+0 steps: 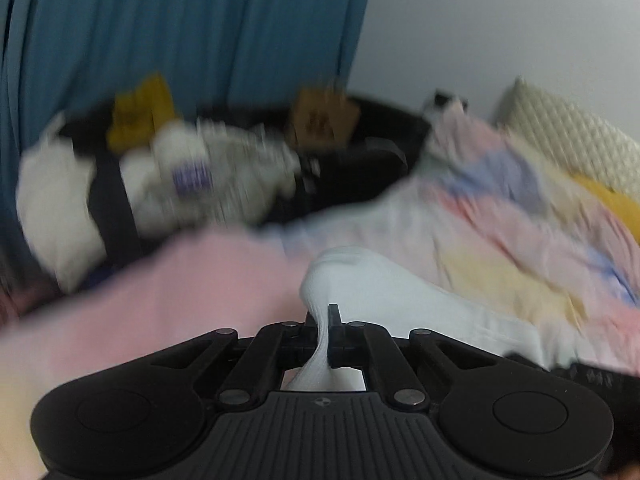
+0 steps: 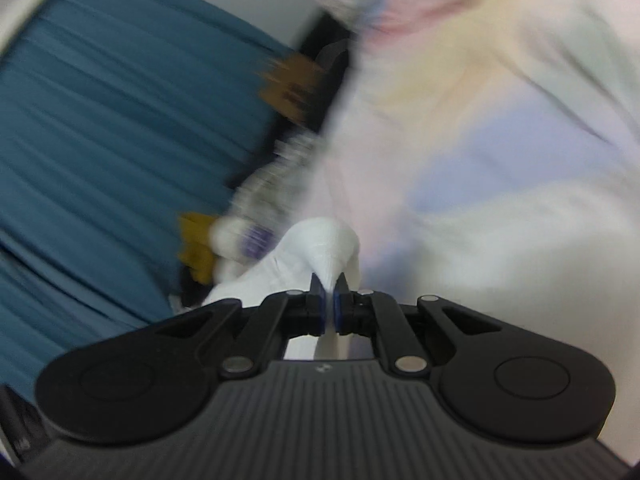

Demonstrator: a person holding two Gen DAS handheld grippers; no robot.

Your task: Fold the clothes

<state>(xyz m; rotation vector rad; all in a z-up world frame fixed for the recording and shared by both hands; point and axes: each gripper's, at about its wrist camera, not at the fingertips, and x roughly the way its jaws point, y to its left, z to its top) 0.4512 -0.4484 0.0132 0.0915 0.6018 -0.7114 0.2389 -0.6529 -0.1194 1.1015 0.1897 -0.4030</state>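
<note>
Left gripper (image 1: 323, 316) jaws pinch the white garment (image 1: 360, 276) between them.

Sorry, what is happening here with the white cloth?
A person holds two hand-held grippers. The left gripper and the right gripper are each shut on a bunch of white garment, held above a pastel bedspread. Both views are blurred. Beyond lies a dark bag of clothes, before a blue curtain. No fold shows yet.

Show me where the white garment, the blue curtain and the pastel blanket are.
white garment (image 1: 360, 276): left wrist view, bunched fabric just ahead of the tool.
blue curtain (image 1: 192, 28): left wrist view, pleated middle.
pastel blanket (image 2: 500, 120): right wrist view, pale striped area.
</note>
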